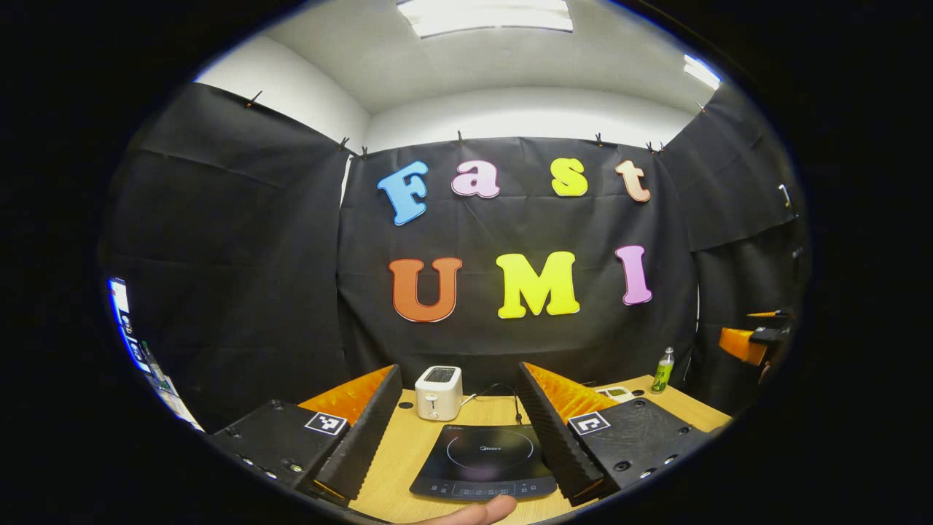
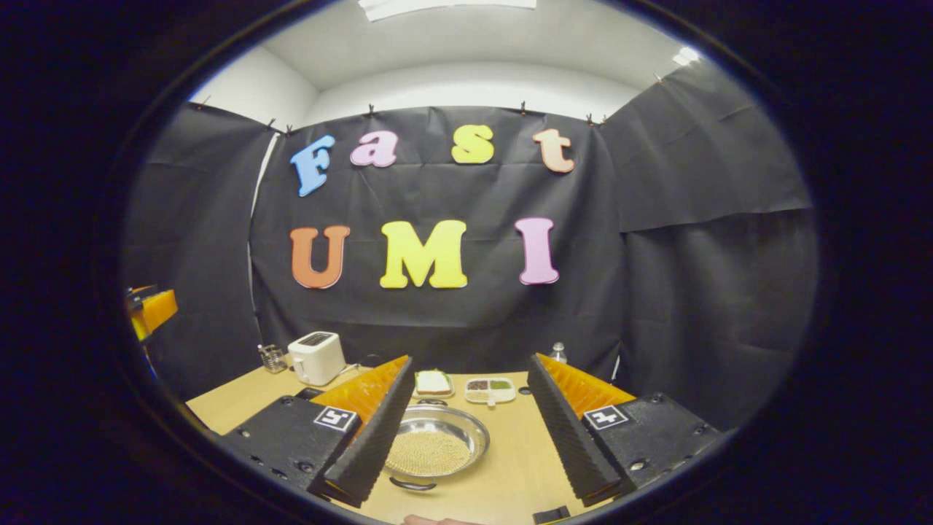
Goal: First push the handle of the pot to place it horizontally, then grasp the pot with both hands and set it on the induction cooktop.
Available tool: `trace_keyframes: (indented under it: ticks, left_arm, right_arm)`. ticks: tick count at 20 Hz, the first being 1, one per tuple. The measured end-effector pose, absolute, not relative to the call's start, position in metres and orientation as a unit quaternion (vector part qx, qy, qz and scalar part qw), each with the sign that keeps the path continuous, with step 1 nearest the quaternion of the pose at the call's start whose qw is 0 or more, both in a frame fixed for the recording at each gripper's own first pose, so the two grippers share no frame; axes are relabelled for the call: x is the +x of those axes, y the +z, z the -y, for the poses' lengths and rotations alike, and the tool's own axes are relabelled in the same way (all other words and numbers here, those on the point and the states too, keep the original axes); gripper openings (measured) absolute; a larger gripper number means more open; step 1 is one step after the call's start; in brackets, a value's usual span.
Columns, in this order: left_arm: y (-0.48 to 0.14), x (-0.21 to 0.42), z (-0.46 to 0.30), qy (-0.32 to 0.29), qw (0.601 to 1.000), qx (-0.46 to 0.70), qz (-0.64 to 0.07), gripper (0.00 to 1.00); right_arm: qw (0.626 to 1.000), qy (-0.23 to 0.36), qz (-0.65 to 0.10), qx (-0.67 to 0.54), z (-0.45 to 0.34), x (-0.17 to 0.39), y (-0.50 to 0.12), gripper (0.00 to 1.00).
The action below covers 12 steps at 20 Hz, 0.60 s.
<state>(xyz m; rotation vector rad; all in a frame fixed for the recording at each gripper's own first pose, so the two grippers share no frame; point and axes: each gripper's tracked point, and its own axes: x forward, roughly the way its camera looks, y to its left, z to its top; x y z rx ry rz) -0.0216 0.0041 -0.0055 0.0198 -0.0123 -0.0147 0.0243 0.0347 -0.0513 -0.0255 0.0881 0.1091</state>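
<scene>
In the left gripper view, the left gripper (image 1: 463, 437) is hovering with its two ribbed, wedge-shaped fingers spread wide and holding nothing, framing the induction cooktop (image 1: 482, 461) at the bottom centre of the frame. The cooktop is lying as a flat, glossy dark slab with a ring marked on its glass, resting on the pale wood-grain table (image 1: 397, 456). Behind it, a boxy white toaster (image 1: 439, 392) is standing just above centre-bottom, and a small green bottle (image 1: 662, 370) is showing at lower right. At the far right edge, part of the other gripper is peeking in. In the right gripper view, the right gripper (image 2: 463, 437) is likewise hanging open and empty, its fingers flanking the pot (image 2: 436, 441), a shallow, round, shiny metal vessel sitting at lower centre on the table and filled with something pale and grainy. A dark curved handle (image 2: 412, 483) is showing at its near rim, towards the bottom of the frame. Judging by this, the first step is not yet begun: the next move is calling for the right gripper to come down and nudge that handle sideways.
</scene>
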Motion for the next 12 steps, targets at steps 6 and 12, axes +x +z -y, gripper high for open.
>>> trace_keyframes:
  ticks: [6,12]
  left_arm:
    - [-0.008,-0.027,-0.004,-0.014,1.0,0.013,0.011,0.94]
    - [-0.007,-0.034,-0.001,-0.019,1.0,0.01,0.018,0.94]
  right_arm:
    - [0.988,0.107,-0.107,0.002,-0.081,0.038,-0.105,0.69]
    - [0.966,0.163,-0.201,-0.012,-0.123,0.043,-0.175,0.0]
